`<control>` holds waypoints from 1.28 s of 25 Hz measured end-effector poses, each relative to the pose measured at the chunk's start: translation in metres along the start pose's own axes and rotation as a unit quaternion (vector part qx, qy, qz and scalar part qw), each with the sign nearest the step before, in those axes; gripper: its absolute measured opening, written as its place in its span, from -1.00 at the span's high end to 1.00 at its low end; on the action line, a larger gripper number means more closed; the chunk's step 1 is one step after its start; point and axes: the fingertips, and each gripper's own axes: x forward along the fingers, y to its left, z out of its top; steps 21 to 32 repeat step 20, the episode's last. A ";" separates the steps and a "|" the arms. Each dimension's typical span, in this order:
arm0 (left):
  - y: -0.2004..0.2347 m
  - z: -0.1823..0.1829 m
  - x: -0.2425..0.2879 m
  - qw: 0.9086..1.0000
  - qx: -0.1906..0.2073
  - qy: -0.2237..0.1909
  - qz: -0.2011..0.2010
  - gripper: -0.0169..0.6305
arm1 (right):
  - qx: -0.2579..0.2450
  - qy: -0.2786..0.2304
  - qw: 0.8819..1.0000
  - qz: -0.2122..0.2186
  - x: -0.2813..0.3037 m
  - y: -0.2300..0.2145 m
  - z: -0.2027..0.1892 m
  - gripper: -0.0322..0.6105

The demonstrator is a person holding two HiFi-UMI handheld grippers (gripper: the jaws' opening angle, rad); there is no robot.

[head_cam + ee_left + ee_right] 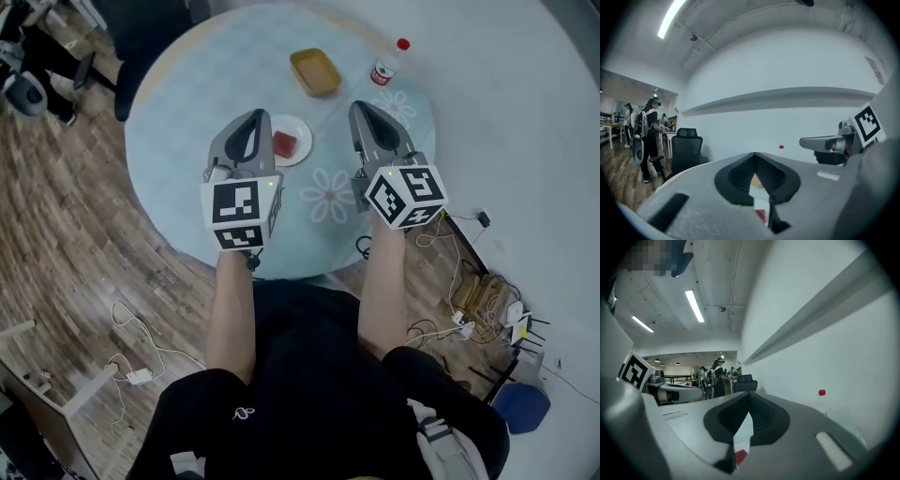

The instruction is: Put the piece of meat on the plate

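1. Head cam sits high up and looks steeply down on the round table (178, 103); arms and lap fill the bottom of frame.
2. Left gripper (254, 116) cam sits tight behind its own jaws, facing about level across the table at the white wall (797, 117).
3. Right gripper (362, 106) cam does the same, just tilted.
4. All three catch the red-capped bottle (387, 66).

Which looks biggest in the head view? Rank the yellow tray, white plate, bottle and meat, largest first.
1. The yellow tray and white plate: about alike; the plate is partly hidden by the left hand-held gripper.
2. The bottle.
3. The meat.
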 end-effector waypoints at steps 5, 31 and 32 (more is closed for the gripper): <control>0.002 -0.004 -0.002 1.000 -0.016 0.006 -0.004 0.94 | -0.002 0.007 1.000 0.007 0.002 0.005 -0.004 0.87; 0.025 -0.018 -0.012 0.999 -0.033 0.020 0.015 0.94 | -0.031 0.015 0.999 0.016 0.018 0.023 -0.009 0.87; 0.025 -0.018 -0.012 0.999 -0.033 0.020 0.015 0.94 | -0.031 0.015 0.999 0.016 0.018 0.023 -0.009 0.87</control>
